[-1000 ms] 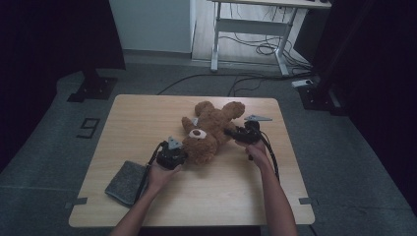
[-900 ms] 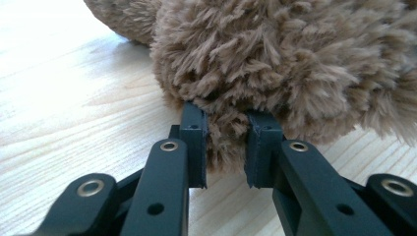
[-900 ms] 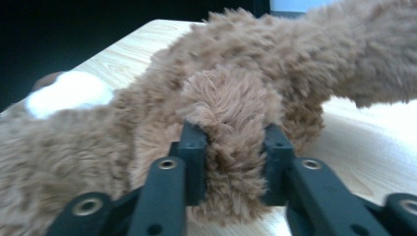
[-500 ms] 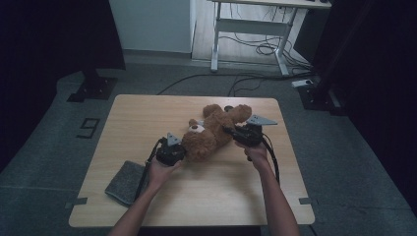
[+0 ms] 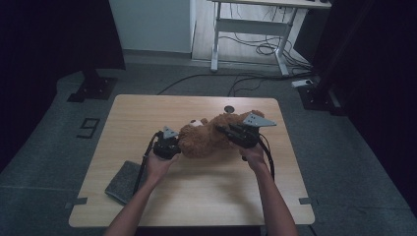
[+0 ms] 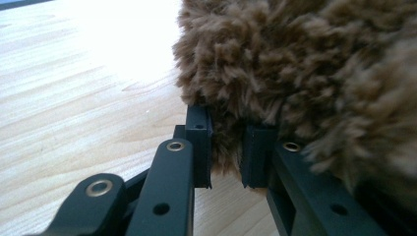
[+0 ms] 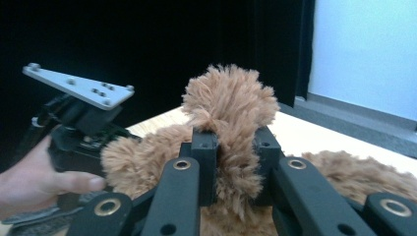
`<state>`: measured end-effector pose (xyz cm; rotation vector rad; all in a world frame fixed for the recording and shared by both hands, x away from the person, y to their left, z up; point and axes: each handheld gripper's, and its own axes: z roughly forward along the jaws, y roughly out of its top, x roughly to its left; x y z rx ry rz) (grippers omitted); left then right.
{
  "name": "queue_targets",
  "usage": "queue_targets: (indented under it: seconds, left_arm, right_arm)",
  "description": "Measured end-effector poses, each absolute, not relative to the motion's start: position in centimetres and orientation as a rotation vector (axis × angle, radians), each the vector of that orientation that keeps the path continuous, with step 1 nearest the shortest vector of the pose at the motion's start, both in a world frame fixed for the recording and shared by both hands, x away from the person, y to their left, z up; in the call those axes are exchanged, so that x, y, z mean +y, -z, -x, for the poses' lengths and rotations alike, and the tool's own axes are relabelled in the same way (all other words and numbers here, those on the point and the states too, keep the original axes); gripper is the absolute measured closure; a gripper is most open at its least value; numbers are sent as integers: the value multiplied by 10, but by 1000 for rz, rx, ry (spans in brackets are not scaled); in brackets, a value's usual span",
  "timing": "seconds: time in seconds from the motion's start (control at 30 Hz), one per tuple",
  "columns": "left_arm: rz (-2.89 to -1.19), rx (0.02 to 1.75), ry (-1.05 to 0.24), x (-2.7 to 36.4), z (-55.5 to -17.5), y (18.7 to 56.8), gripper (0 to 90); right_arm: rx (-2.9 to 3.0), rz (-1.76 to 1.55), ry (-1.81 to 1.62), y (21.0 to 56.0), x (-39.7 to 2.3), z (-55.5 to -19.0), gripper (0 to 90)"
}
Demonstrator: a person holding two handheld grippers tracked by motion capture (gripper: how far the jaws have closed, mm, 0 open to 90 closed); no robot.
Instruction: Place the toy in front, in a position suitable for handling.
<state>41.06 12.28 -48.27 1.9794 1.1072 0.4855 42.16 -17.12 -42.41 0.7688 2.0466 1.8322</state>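
High view: a brown teddy bear (image 5: 209, 140) was seen lying on the wooden table (image 5: 147, 113), between the two grippers.
Left gripper: the left gripper (image 5: 173, 146) was clenched on a tuft of the bear's fur at its left end; the jaws had just been closing, with fur caught between them.
Left gripper view: fur (image 6: 226, 152) was pinched between the black pads (image 6: 199, 142), close above the table surface (image 6: 74, 98).
Right gripper: the right gripper (image 5: 227, 130) was clamped on a limb of the bear at its right end.
Right gripper view: a fluffy limb (image 7: 231, 128) was gripped between the jaws and stood up above them; the other hand (image 7: 34, 184) and its gripper were seen farther off.
Grey cloth: a folded grey cloth (image 5: 123, 182) was lying near the table's front left edge, well apart from the bear.
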Motion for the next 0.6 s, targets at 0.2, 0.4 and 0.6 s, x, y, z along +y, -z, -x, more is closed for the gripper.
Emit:
queue_targets:
  seconds: [0.2, 0.4, 0.6]
  left_arm:
    - [-1980, 1127, -488, 130, -415, 483, 770]
    - [-1991, 1176, -462, 138, -424, 491, 771]
    - [-2002, 1188, -443, 141, -426, 495, 766]
  right_arm:
    - [2079, -753, -1842, 431, -171, -413, 779]
    - [2149, -774, -1849, 457, -162, -408, 778]
    - [2143, -830, -1907, 468, -165, -413, 773]
